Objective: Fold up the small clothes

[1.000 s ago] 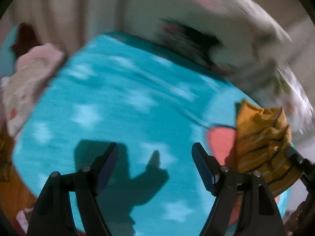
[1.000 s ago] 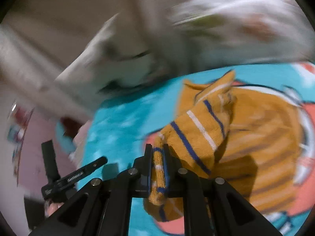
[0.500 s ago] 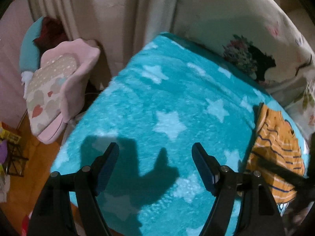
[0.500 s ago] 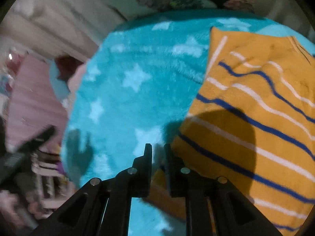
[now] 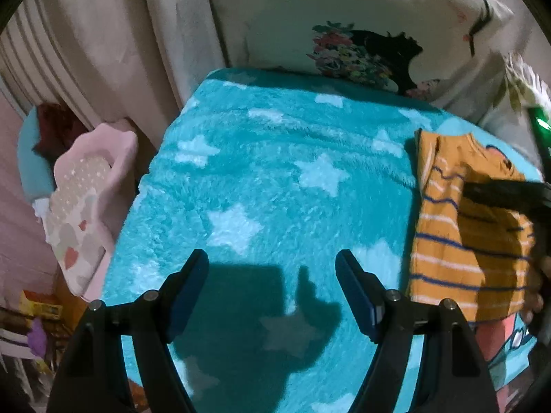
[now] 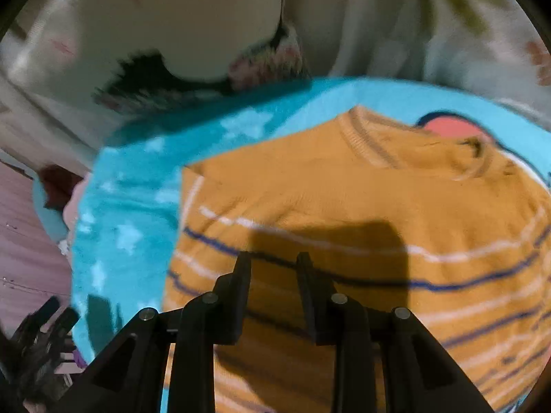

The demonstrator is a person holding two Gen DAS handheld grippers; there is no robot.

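Observation:
An orange sweater with blue and white stripes (image 6: pixel 361 206) lies flat on a teal star-patterned blanket (image 5: pixel 275 189). In the left wrist view the sweater (image 5: pixel 447 241) is at the right edge. My right gripper (image 6: pixel 273 258) hovers over the sweater's middle, jaws slightly apart and empty. It shows as a dark shape over the sweater in the left wrist view (image 5: pixel 509 192). My left gripper (image 5: pixel 272 268) is wide open and empty above bare blanket, left of the sweater.
A pink cushioned chair (image 5: pixel 89 206) stands off the blanket's left edge. A white floral-print cover (image 5: pixel 361 34) lies behind the blanket. Curtains (image 5: pixel 120 34) hang at the back left. The blanket's left edge drops to the floor.
My right gripper let go of the sweater, which now lies flat, and moved over its middle. My left gripper stayed open above the blanket.

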